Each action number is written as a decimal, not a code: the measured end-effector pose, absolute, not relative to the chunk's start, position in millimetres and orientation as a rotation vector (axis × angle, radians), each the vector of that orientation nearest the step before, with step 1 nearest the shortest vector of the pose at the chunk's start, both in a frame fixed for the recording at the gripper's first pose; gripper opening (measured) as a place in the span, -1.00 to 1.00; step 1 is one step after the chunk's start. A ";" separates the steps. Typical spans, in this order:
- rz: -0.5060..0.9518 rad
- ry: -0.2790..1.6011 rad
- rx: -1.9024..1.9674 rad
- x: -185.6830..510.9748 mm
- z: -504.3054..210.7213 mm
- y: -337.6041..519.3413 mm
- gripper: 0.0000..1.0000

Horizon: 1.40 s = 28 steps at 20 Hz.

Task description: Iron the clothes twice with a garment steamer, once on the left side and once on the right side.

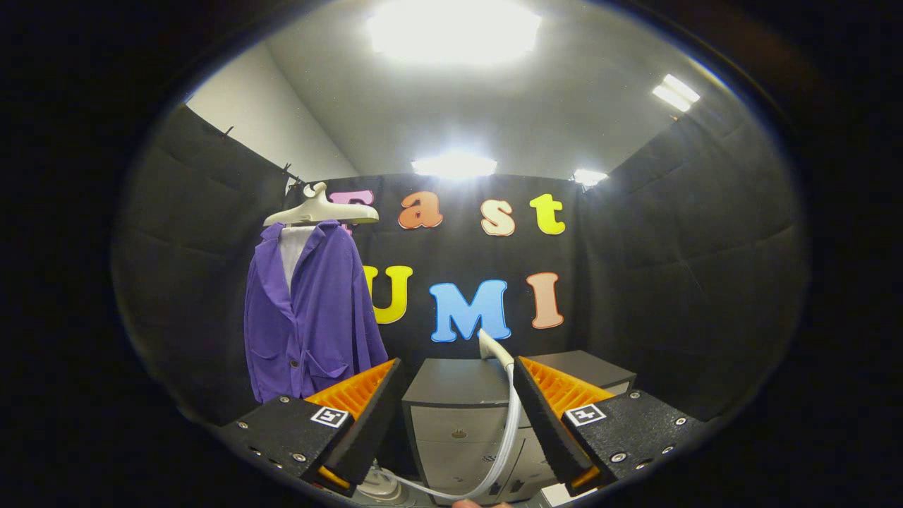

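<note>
Gripper (457,413) observed with fingers spread, grasping nothing. Steamer head (492,349) noted just ahead, standing above grey cabinet (451,416), hose (509,430) trailing between fingers. Purple jacket (310,310) hung beyond left finger. Judged: head rigid, light; best gripped at handle; hose likely to drag.
</note>
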State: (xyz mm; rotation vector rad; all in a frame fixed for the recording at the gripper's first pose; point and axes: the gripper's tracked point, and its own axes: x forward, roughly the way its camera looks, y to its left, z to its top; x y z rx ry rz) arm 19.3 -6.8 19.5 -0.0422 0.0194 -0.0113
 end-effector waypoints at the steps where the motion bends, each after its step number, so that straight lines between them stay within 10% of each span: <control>1: -0.011 0.022 -0.053 22.2 21.5 -7.7 0.90; 28: -0.137 0.360 0.431 346.9 -53.2 -152.8 0.89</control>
